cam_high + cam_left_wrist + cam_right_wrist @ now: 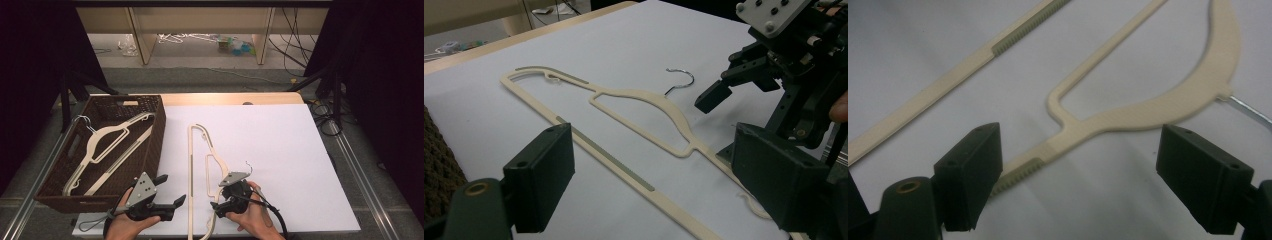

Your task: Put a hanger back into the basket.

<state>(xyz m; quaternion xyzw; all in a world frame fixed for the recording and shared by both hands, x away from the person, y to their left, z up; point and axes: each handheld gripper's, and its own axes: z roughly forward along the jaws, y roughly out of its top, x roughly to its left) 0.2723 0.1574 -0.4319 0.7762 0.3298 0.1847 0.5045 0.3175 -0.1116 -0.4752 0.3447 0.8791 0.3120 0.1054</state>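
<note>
A cream plastic hanger (pixel 190 170) with a metal hook (pixel 247 168) lies flat on the white board (pixel 280 150), its long bar running away from me. My right gripper (pixel 218 196) hovers open over its near shoulder. In the right gripper view the hanger's shoulder (pixel 1148 112) lies between the spread jaws of the right gripper (pixel 1085 175), its ribbed arm close to the left jaw. To the left of the long bar my left gripper (pixel 171 191) is open and holds nothing. The left gripper (pixel 654 175) looks across the hanger (pixel 644 97) at the right gripper (pixel 721 122).
A dark wicker basket (pixel 156 142) stands at the left of the table with a second cream hanger (pixel 107 145) inside. The board's far and right parts are bare. Beyond the table are wooden table legs (pixel 142 40), cables and floor clutter, with black drapes at both sides.
</note>
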